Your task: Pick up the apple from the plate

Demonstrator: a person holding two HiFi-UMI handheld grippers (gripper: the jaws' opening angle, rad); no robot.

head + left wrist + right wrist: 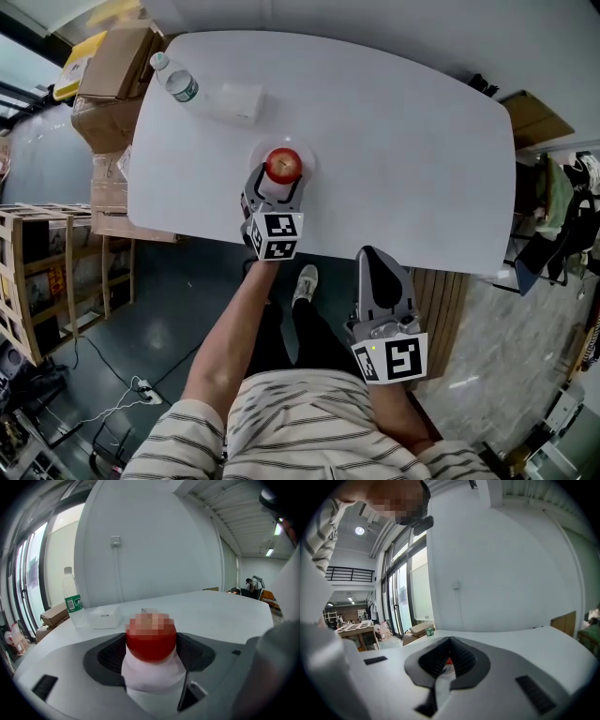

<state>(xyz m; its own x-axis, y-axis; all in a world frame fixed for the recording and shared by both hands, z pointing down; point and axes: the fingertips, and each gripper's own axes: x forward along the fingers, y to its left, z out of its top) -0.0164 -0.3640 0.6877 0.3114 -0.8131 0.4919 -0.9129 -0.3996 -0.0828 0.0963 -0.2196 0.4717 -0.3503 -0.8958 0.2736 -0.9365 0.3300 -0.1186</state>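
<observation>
at the plate (309, 157), apple (151, 644) pinched by left tool (279, 181), right tool (450, 644) closed, empty

Bottle (175, 81) and box (237, 100) stand behind the plate (308, 156).

head: overhead, steeply down on table (394, 150) | gripper views: low, level, both facing apple (151, 644), left nearest

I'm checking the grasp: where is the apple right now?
In the head view the apple sits on the plate near the table's front edge, left of centre, between the jaws of the left claw.
</observation>
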